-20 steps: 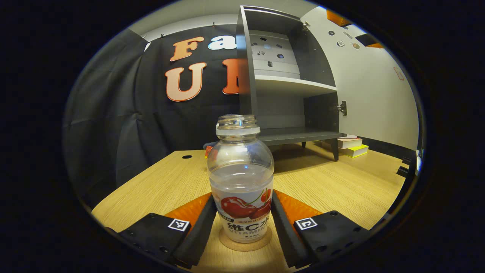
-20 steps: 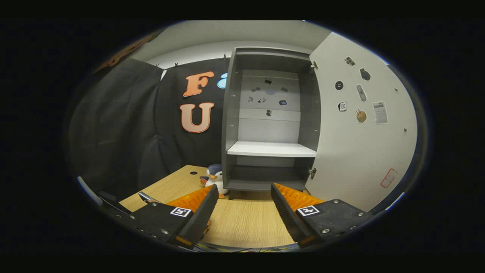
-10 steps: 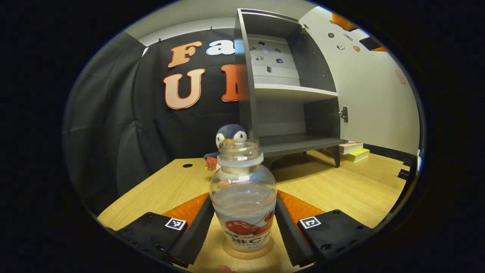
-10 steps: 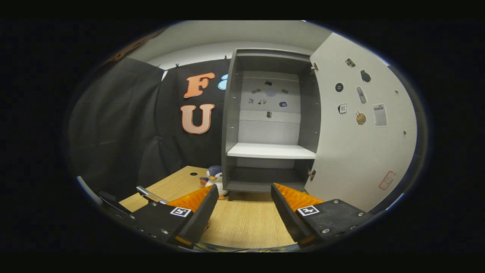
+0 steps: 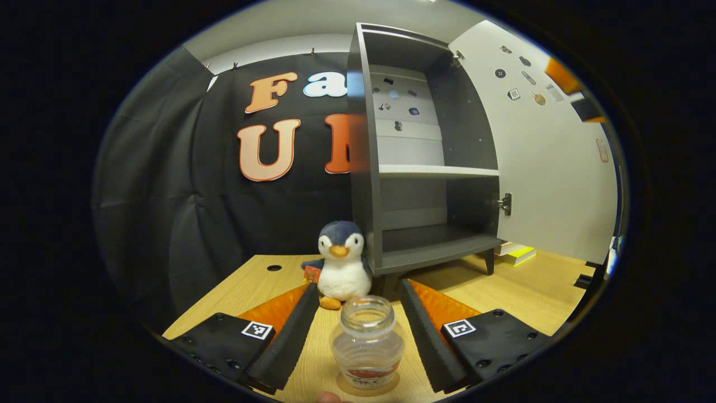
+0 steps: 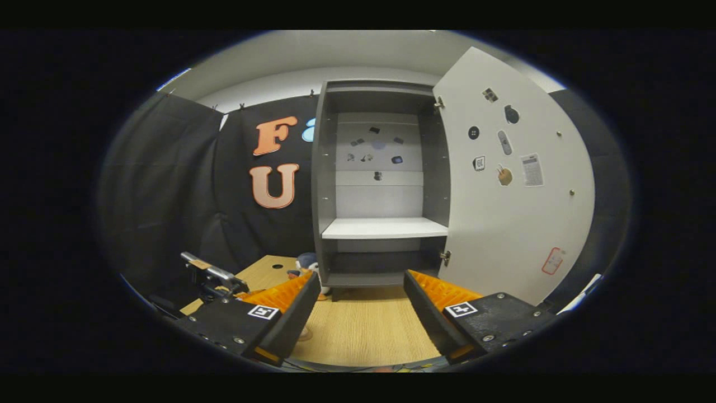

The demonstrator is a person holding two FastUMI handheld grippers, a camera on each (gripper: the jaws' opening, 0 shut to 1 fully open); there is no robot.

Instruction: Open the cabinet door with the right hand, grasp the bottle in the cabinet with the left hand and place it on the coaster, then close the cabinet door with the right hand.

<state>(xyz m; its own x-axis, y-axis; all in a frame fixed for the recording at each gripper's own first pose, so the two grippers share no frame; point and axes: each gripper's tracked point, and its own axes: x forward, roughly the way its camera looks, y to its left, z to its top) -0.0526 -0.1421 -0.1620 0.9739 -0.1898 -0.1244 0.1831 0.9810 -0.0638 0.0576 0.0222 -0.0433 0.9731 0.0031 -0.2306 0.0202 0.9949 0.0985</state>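
Note:
A clear bottle (image 5: 367,347) with no cap and a red fruit label stands upright on a round cork coaster (image 5: 394,383) on the wooden table. My left gripper (image 5: 358,285) is open above and just behind it, one finger on each side, touching nothing. The grey cabinet (image 5: 425,168) stands behind with bare shelves, and its white door (image 5: 554,168) is swung wide to the right. In the right gripper view the cabinet (image 6: 380,184) and open door (image 6: 514,196) face me, and my right gripper (image 6: 362,277) hangs open over the table, holding nothing.
A plush penguin (image 5: 341,263) sits on the table (image 5: 251,285) left of the cabinet's foot, close behind the bottle. Books (image 5: 517,253) lie under the open door. The left gripper (image 6: 210,277) appears low on the left in the right gripper view.
My left gripper has risen and drawn back from the bottle, which stays on the coaster; the penguin behind it has come into view. The right gripper shifted slightly, still open.

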